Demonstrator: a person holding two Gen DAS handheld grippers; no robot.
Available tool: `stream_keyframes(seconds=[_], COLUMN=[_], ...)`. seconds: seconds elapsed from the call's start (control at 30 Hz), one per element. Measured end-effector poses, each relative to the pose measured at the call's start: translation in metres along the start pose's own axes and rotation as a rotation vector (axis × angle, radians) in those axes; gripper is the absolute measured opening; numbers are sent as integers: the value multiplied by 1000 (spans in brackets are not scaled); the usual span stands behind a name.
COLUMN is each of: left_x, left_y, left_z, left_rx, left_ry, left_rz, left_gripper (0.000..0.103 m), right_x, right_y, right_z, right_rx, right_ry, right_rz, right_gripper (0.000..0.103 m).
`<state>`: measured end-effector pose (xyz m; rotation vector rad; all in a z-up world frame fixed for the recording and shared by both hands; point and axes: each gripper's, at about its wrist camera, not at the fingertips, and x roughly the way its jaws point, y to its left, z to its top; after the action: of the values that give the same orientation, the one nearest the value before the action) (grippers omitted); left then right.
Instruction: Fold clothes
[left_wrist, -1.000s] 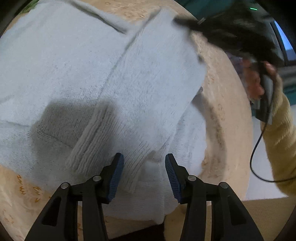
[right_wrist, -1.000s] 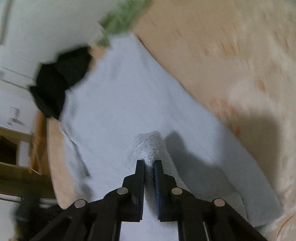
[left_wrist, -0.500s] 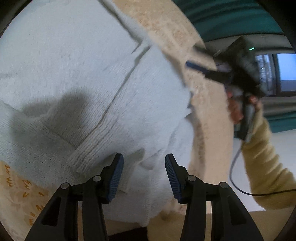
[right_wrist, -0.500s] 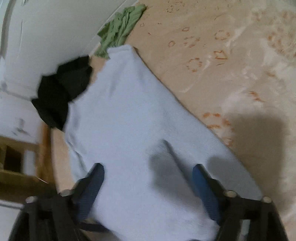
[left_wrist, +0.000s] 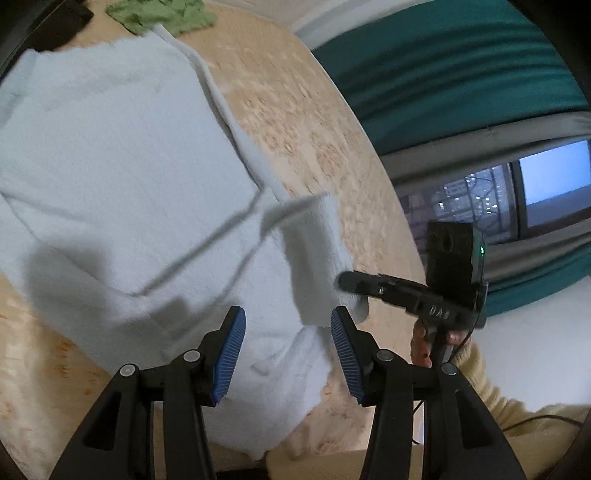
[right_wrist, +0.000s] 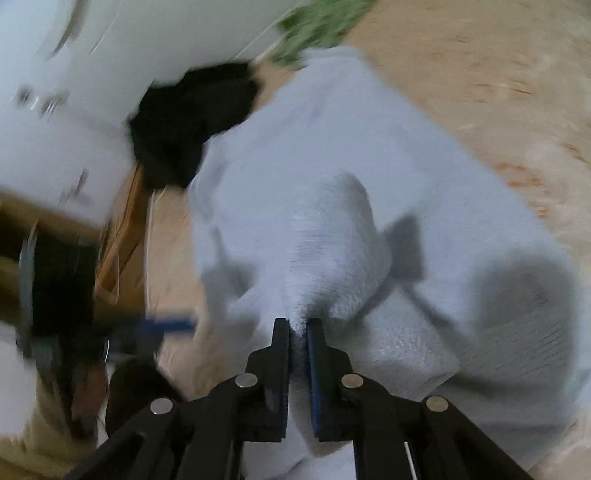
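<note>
A light blue knitted sweater (left_wrist: 129, 166) lies spread on a beige patterned blanket (left_wrist: 303, 122). My left gripper (left_wrist: 287, 317) hovers open over its near part, with cloth beneath the pads but not pinched. In the left wrist view my right gripper (left_wrist: 345, 284) comes in from the right and grips the sweater's right edge, which stands lifted. In the blurred right wrist view the right gripper (right_wrist: 297, 326) has its jaws closing tight on a raised fold of the sweater (right_wrist: 369, 147), the pads pressing the cloth.
A green garment (left_wrist: 162, 16) and a black one (right_wrist: 192, 122) lie at the far end of the blanket. Teal curtains (left_wrist: 443, 74) and a window (left_wrist: 554, 177) stand to the right. A cream sleeve (left_wrist: 491, 398) holds the right gripper. Wooden furniture (right_wrist: 122, 240) is beside the bed.
My right gripper opened wide, then shut on a fold at the sweater's edge and lifted it. My left gripper drew back and up, so more of the sweater shows.
</note>
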<state>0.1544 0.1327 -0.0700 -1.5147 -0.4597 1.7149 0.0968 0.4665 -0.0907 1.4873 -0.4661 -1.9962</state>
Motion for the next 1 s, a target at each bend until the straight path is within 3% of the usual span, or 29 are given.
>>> stream_keyframes(seconds=[0.1, 0.2, 0.27, 0.37, 0.5, 0.6, 0.7, 0.77, 0.8, 0.9, 1.0], left_x=[0, -4, -18, -26, -56, -65, -55, -38, -28, 3, 31], left_y=[-1, 5, 15, 29, 39, 44, 46, 45, 43, 31, 11], left_z=[2, -3, -4, -2, 2, 4, 5, 6, 8, 13, 17], left_rx=[-11, -42, -75, -120, -121, -120, -111, -95, -85, -28, 65], left_ry=[-8, -28, -45, -86, -144, -141, -102, -53, -31, 55, 143], left_rz=[57, 78, 81, 70, 152, 194, 227, 263, 276, 287, 316], left_gripper=[50, 50, 50, 50, 50, 50, 50, 50, 50, 50, 50], right_x=[3, 1, 5, 15, 54, 93, 110, 89, 77, 15, -24], right_y=[-10, -20, -6, 33, 92, 109, 104, 101, 100, 69, 14], right_z=[3, 6, 5, -6, -52, -91, -107, -101, -94, -59, -31], right_rx=[14, 23, -13, -75, -148, -145, -127, -133, -128, -34, 70], right_ry=[-6, 10, 33, 69, 289, 432, 490, 447, 407, 203, 34], right_rz=[-99, -102, -64, 62, 313, 340, 233, 214, 222, 254, 39], right_gripper=[8, 8, 8, 8, 8, 8, 20, 48, 52, 54, 55])
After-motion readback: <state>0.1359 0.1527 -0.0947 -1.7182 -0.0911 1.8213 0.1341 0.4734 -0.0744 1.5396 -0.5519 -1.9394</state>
